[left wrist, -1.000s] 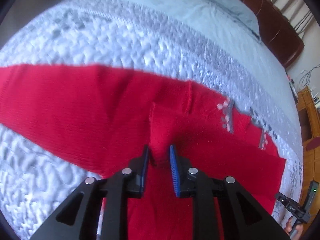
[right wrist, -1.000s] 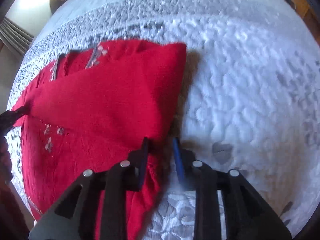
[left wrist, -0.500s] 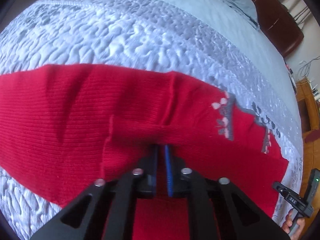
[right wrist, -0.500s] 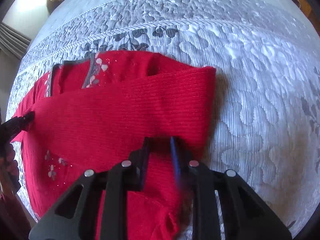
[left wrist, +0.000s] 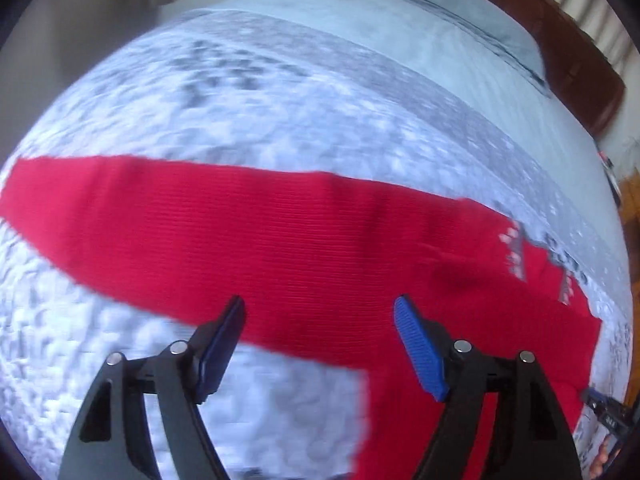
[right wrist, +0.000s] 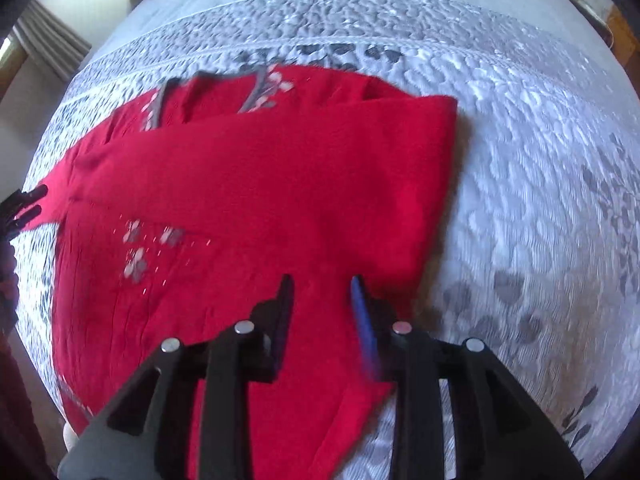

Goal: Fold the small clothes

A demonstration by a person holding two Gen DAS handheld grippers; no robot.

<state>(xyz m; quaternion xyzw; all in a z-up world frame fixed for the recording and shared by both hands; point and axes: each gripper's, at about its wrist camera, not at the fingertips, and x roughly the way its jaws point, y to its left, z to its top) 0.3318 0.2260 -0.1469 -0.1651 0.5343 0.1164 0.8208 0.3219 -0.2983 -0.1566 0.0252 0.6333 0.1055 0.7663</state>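
step: I am finishing the sleeve fold on the red sweater (right wrist: 256, 184), lying on the bed (right wrist: 540, 160) | left hand-held gripper (left wrist: 320, 320): jaws just opening wide, empty; right hand-held gripper (right wrist: 322, 292): opening narrowly, nothing pinched | next: I am judging the hem at 6 o'clock needs gripping

We find the left gripper (left wrist: 319, 322) pointing steeply downward, its jaws standing wide apart after just opening, with nothing pressed between the blue pads (left wrist: 418, 346). The right gripper (right wrist: 322, 298) also points steeply down; its jaws have just been opening and stand narrowly parted, gripping nothing. In the right wrist view, the left gripper's tips appear at nine o'clock.
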